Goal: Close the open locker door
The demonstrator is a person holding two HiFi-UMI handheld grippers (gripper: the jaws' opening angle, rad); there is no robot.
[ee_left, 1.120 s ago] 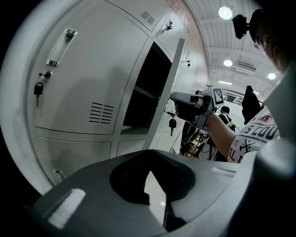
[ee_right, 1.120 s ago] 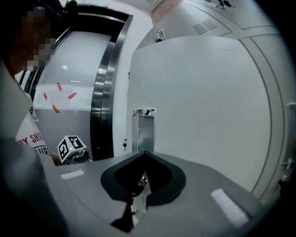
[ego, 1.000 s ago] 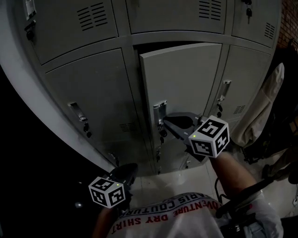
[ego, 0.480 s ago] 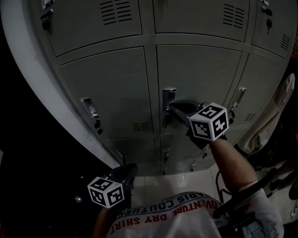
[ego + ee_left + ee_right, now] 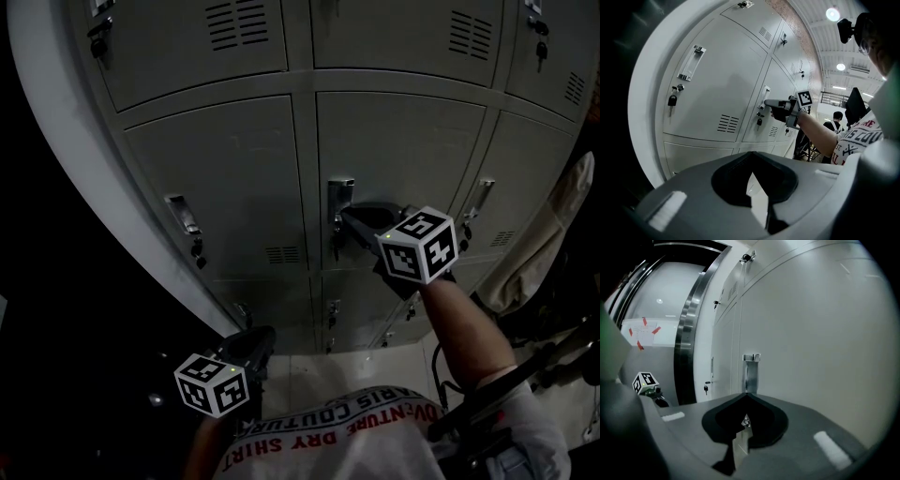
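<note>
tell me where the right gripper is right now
In the head view the right gripper is right of centre, fingers at the handle of the middle locker door, which sits flush.

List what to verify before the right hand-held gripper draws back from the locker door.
1. Locker door flush with neighbouring doors: ok.
2. Right hand-held gripper tips at the door handle: ok.
3. Right jaws together, nothing clamped between them: ok.
4. Left hand-held gripper held low, away from the lockers, jaws together: ok.
5. Latch actually caught: cannot tell.
</note>
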